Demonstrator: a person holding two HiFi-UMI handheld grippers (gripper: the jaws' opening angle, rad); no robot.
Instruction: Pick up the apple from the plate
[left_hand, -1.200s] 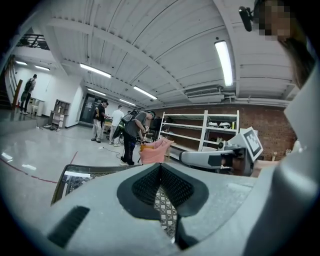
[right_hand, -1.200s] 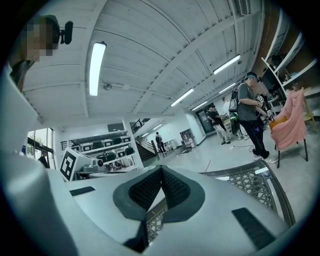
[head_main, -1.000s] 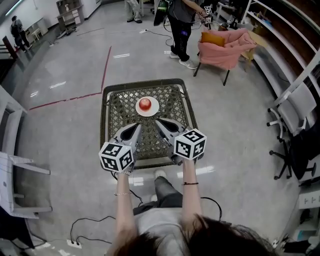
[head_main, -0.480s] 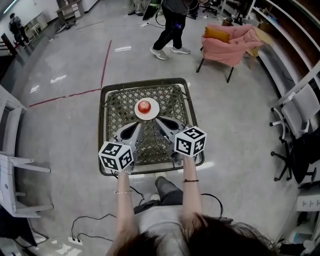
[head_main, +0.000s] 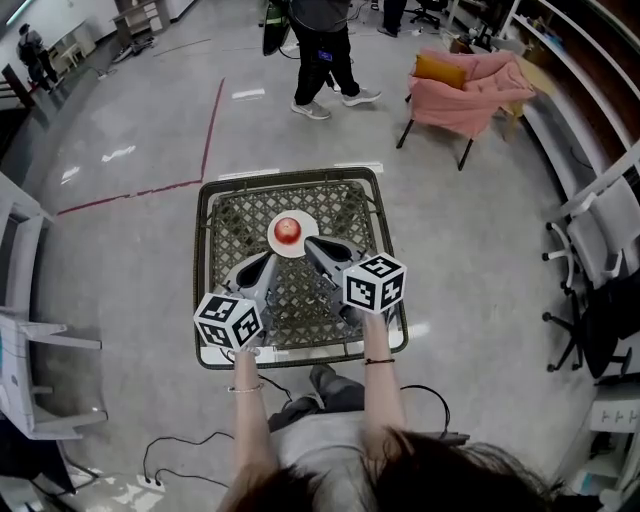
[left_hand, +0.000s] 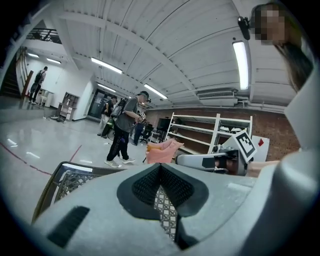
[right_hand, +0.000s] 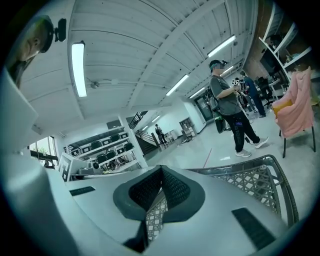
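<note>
A red apple (head_main: 288, 230) lies on a white plate (head_main: 303, 243) near the middle of a low wicker table (head_main: 225, 225) in the head view. My left gripper (head_main: 269, 261) hovers over the table just below and left of the plate, jaws shut and empty. My right gripper (head_main: 311, 243) sits at the plate's lower right edge, tip close to the apple, also shut with nothing in it. In both gripper views the jaws meet tip to tip: left gripper (left_hand: 160, 167), right gripper (right_hand: 161, 170). Neither of those views shows the apple.
A pink-draped chair (head_main: 462, 86) stands beyond the table at upper right. A person (head_main: 318, 50) walks behind the table. White shelving (head_main: 600, 150) lines the right side, and white chairs (head_main: 25, 330) stand at the left. Cables (head_main: 190, 440) lie on the floor near my legs.
Both grippers have moved forward over the table toward the plate; the right tip now reaches the plate's edge. The person in the background has walked left.
</note>
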